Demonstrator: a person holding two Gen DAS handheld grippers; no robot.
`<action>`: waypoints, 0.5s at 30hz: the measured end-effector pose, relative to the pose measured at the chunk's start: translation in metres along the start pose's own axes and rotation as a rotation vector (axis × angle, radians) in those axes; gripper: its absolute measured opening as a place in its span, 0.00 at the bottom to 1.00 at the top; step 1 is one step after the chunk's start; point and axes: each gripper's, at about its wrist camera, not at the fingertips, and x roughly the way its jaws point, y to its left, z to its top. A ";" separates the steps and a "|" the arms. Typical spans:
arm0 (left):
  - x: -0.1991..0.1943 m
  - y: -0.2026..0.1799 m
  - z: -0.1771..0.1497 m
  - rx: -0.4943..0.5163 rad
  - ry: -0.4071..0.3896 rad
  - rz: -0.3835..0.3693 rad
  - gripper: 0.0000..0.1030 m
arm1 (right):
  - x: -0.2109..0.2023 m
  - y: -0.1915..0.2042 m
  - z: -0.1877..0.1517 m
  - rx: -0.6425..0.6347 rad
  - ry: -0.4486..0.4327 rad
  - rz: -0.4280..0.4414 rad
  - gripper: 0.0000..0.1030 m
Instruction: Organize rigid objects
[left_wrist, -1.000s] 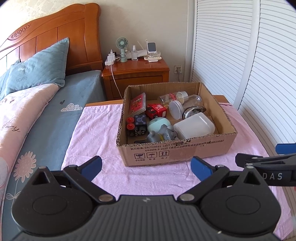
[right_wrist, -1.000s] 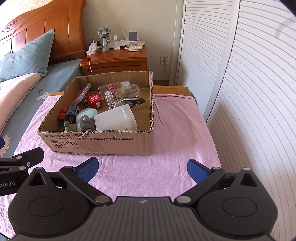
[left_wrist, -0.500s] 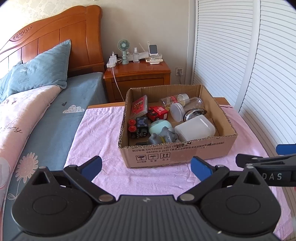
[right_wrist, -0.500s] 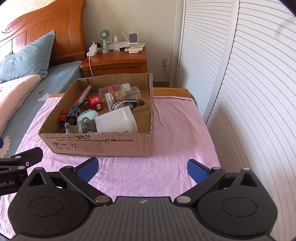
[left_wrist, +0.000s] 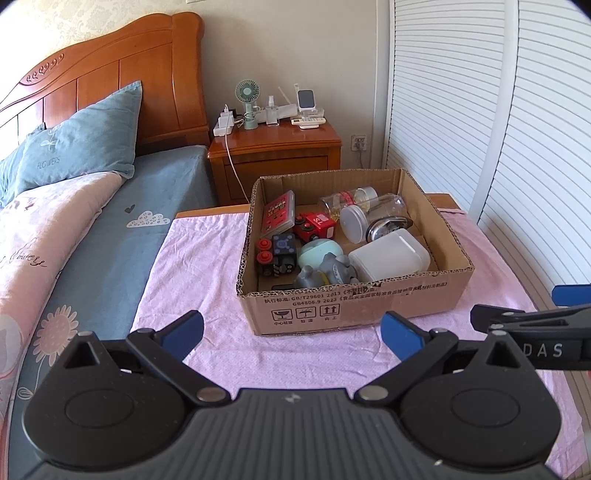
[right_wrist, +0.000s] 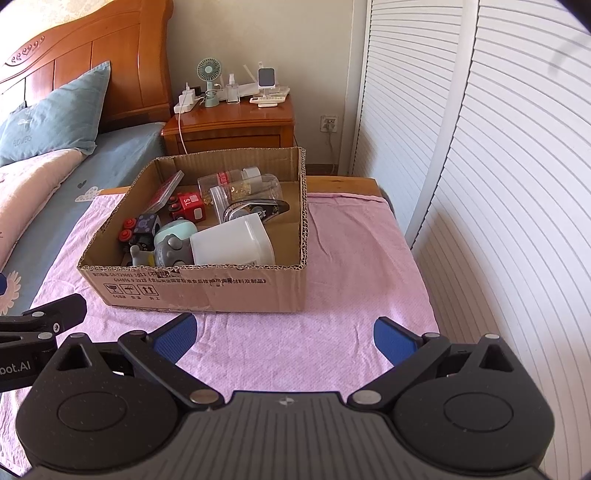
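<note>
Both tools wide open, empty; right view alone shows cardboard box (right_wrist: 207, 291) right wall.

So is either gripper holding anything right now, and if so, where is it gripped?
Nothing is held. The left gripper and right gripper are both open above the pink cloth, short of the cardboard box.

The cardboard box (right_wrist: 192, 291) near wall hides the lower parts of the white container (right_wrist: 232, 242) and the grey toy (right_wrist: 170, 253). A dark item (left_wrist: 282, 287) in the box corner is mostly concealed; its identity cannot be determined. The printed text on the box front is too small to read. The nightstand (left_wrist: 273, 147) items are too small to identify, apart from a small fan (left_wrist: 248, 92). The picture edge cuts off the pillow (left_wrist: 74, 147).
</note>
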 end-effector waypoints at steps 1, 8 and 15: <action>0.000 0.000 0.000 0.001 0.000 0.001 0.99 | 0.000 0.000 0.000 -0.001 0.000 0.001 1.00; 0.000 0.000 0.000 -0.002 -0.001 0.002 0.99 | 0.000 0.000 0.000 0.000 -0.001 0.001 1.00; 0.000 0.000 0.000 -0.001 -0.001 0.001 0.99 | 0.000 0.000 0.000 -0.002 -0.001 0.000 1.00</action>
